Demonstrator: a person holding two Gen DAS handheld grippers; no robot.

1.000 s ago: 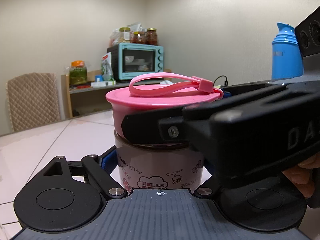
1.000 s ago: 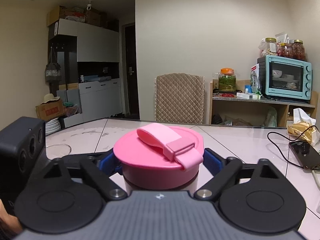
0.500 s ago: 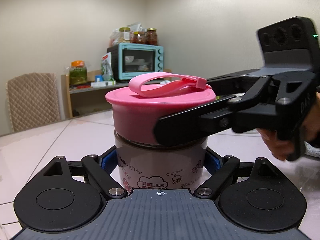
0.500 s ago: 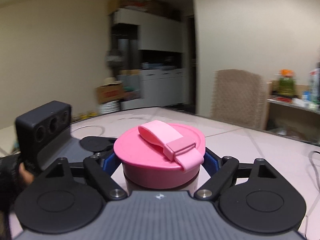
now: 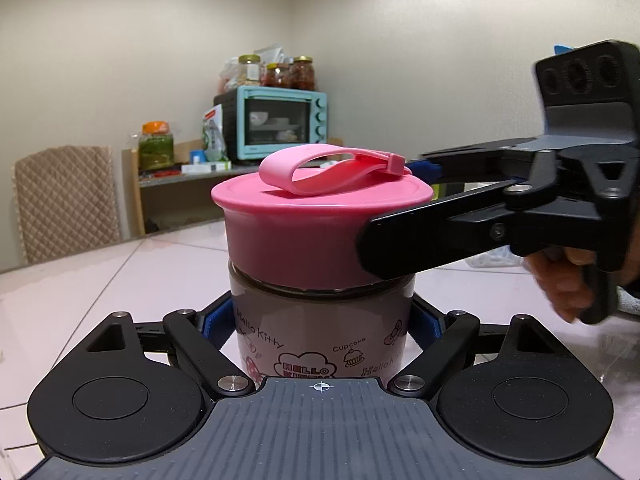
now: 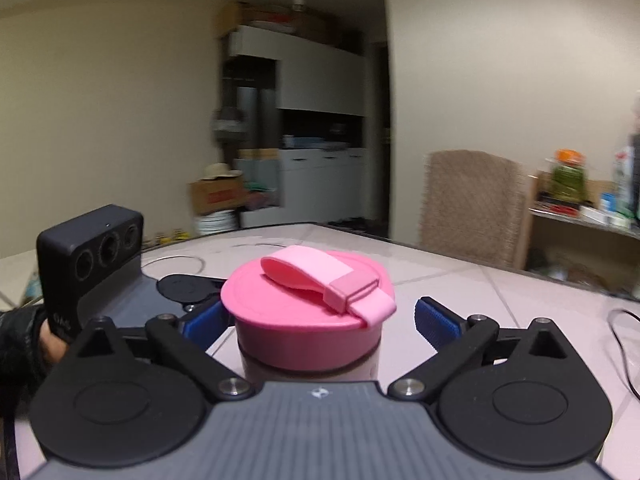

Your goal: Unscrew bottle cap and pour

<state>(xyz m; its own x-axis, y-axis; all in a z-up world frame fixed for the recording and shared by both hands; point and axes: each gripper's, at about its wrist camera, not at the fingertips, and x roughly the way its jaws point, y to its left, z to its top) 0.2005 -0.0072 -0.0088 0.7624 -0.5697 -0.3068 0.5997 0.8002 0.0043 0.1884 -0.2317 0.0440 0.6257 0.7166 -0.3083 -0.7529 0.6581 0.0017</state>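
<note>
A squat Hello Kitty bottle (image 5: 320, 336) stands on the tiled table, closed by a wide pink cap (image 5: 304, 236) with a strap loop on top. My left gripper (image 5: 322, 320) is shut on the bottle's body below the cap. The right gripper (image 6: 320, 320) reaches in from the right at cap height, and its jaws are opening. The cap (image 6: 308, 300) sits between its blue pads (image 6: 436, 320). The right pad stands clearly off the cap. The left pad is close beside it.
A person's hand (image 5: 560, 280) holds the right gripper's handle at the right edge. Behind the table stand a quilted chair (image 5: 68, 200) and a shelf with a teal oven (image 5: 276, 124) and jars. A black cable (image 6: 624, 344) lies on the table at the right.
The right gripper swung round the bottle with the cap clamped, then spread its jaws off the cap. The left gripper and the bottle's body stayed still.
</note>
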